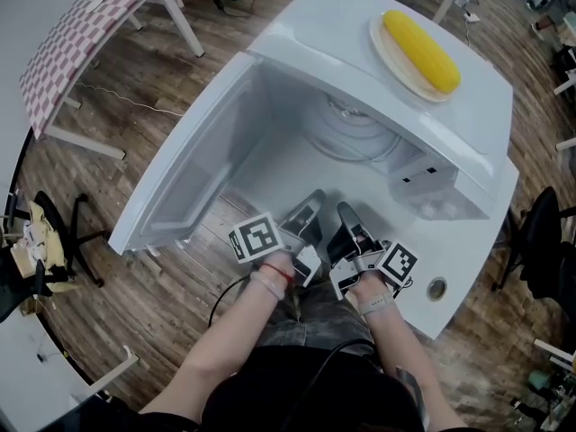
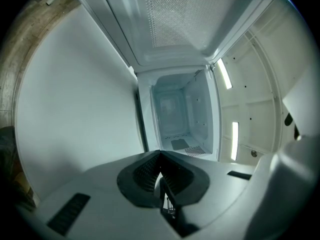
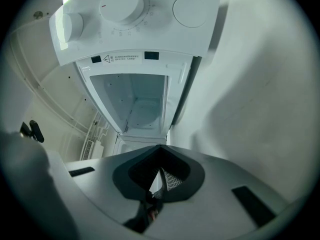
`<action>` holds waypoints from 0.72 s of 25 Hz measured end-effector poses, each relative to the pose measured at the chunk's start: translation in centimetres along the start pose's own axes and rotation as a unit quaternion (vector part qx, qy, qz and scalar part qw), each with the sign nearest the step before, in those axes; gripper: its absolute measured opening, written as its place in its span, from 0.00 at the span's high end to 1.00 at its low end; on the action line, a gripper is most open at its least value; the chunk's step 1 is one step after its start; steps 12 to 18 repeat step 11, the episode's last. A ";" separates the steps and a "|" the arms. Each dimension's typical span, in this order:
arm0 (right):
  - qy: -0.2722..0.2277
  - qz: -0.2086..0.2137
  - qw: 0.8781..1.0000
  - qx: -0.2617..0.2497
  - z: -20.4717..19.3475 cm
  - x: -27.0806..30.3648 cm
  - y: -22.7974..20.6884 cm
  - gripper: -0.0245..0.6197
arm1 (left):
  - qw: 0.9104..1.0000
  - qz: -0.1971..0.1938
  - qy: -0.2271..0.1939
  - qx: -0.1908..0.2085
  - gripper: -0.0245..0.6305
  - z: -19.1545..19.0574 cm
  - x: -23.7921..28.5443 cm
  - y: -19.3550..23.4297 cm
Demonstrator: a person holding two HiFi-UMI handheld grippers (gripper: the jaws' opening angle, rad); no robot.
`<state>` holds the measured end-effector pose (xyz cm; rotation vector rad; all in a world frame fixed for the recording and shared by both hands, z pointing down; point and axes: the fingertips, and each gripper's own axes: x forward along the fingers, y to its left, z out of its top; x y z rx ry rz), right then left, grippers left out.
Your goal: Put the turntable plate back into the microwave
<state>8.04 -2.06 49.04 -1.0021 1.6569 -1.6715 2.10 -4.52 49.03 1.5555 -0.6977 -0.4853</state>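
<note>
- The microwave (image 1: 346, 25) stands on a white desk (image 1: 457, 257). Its door (image 1: 193, 165) is swung wide open to the left.
- The turntable plate (image 1: 346, 142) lies inside the microwave's chamber, on the floor of it. Neither gripper touches it.
- The left gripper (image 1: 306, 212) is held low in front of the open chamber, near the desk's front edge. Its fingers (image 2: 144, 171) are pressed together at the tips with nothing between them.
- The right gripper (image 1: 346, 216) is just beside the left one, pointing the same way. Its fingers (image 3: 136, 173) are likewise closed tip to tip and hold nothing.
- The right gripper view looks at the control panel (image 3: 135, 19), which has two round knobs. The open chamber lies beyond the fingertips.
- The left gripper view looks straight into the lit white chamber past its closed fingertips.
- A small plate (image 1: 382, 50) sits on top of the microwave, carrying a yellow cob of corn (image 1: 421, 50).
- A round cable hole (image 1: 436, 288) shows in the desk's near right corner.
- A checkered table (image 1: 90, 25) stands well apart at upper left, on the wooden floor (image 1: 207, 39).
</note>
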 end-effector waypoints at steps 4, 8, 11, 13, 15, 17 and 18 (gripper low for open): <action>0.003 0.000 1.000 0.004 -0.2 -0.1 0.0 0.93 | 1.000 0.003 -0.004 0.001 0.95 0.0 -0.3 0.1; 0.005 0.003 1.000 0.006 -0.5 0.0 0.1 0.93 | 1.000 0.008 -0.007 -0.002 0.95 0.0 -0.7 0.5; 0.005 0.003 1.000 0.005 -0.5 -0.1 0.2 0.93 | 1.000 0.011 -0.008 -0.005 0.95 0.0 -0.9 0.7; 0.005 0.003 1.000 0.005 -0.5 -0.1 0.2 0.93 | 1.000 0.011 -0.008 -0.005 0.95 0.0 -0.9 0.7; 0.005 0.003 1.000 0.005 -0.5 -0.1 0.2 0.93 | 1.000 0.011 -0.008 -0.005 0.95 0.0 -0.9 0.7; 0.005 0.003 1.000 0.005 -0.5 -0.1 0.2 0.93 | 1.000 0.011 -0.008 -0.005 0.95 0.0 -0.9 0.7; 0.005 0.003 1.000 0.005 -0.5 -0.1 0.2 0.93 | 1.000 0.011 -0.008 -0.005 0.95 0.0 -0.9 0.7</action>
